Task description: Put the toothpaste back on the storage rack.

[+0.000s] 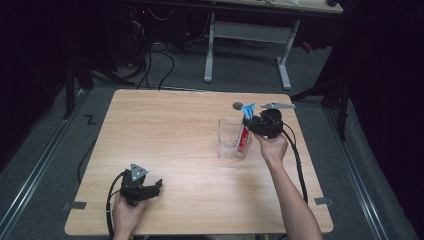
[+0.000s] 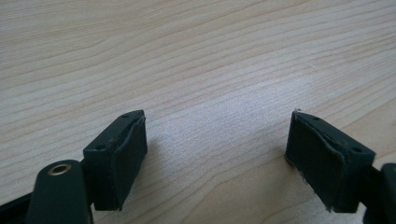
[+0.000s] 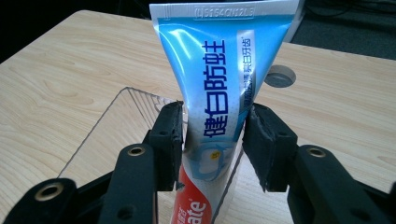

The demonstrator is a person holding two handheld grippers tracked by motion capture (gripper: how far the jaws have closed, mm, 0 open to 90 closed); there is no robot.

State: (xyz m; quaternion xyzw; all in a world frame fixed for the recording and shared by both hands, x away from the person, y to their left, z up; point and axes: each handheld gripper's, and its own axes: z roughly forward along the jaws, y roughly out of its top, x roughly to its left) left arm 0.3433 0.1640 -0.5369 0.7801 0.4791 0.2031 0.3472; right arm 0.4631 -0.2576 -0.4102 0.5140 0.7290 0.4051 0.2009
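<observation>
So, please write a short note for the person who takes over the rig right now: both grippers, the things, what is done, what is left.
Right gripper: jaws either side of the toothpaste tube, crimped end up; whether they clamp it I cannot tell.
Tube stands with its lower end in the clear box, near the table's right side.
Left gripper: open, holds nothing, low over bare wood at the front left.
Left, probably: release the tube and withdraw.

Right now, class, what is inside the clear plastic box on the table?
A toothpaste tube stands upright in the clear box, crimped end up, gripped by the right gripper. Its lower end is hidden behind the gripper, so the cap and the box floor cannot be seen.
</observation>
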